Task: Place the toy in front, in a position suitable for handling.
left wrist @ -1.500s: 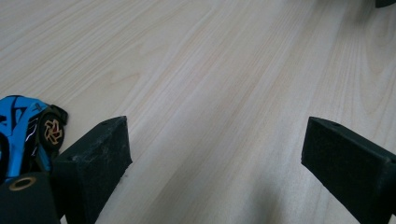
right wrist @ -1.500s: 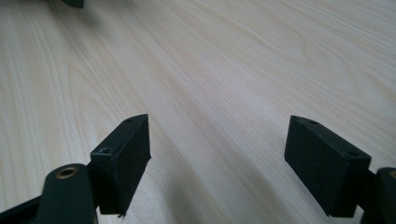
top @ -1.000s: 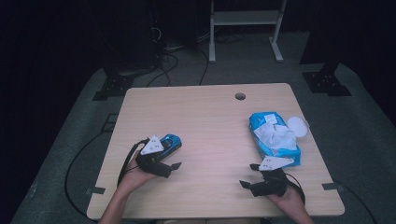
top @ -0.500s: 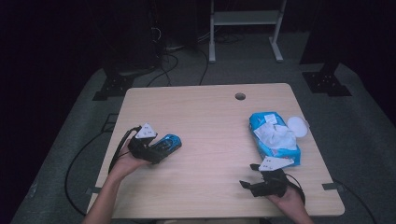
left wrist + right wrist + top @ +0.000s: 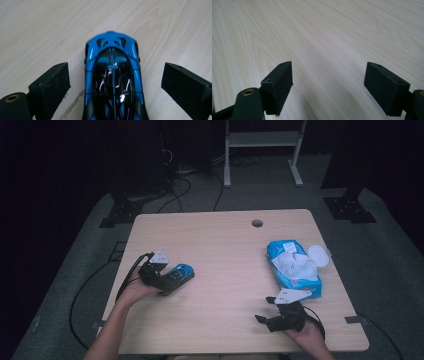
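A person is sitting at the near edge of a pale wooden table [image 5: 225, 240], working a two-jaw gripper with each hand. The left gripper [image 5: 167, 281] is swinging round over the left part of the table: a second ago it was pointing away from the person with a small blue toy car [image 5: 178, 274] lying just beyond it, and now it is angling toward the right with its jaws reaching along the car's sides. Seen from the left gripper's own camera, the toy car [image 5: 113, 80] is sitting nose-away between the two black jaws, which are spread wide, with a clear strip of wood showing on each side, so nothing is pinching it yet. The car itself is resting on the tabletop in much the same spot as before, near the left edge and toward the near side. This is looking like the line-up for a grasp, with the closing squeeze not yet begun. The right gripper [image 5: 267, 316] is idling low at the near right corner, unchanged over the last second, its jaws spread apart over bare wood. Just beyond it, a blue pack of wipes [image 5: 292, 267] with white sheets pulled up is lying by a round white lid [image 5: 318, 255].
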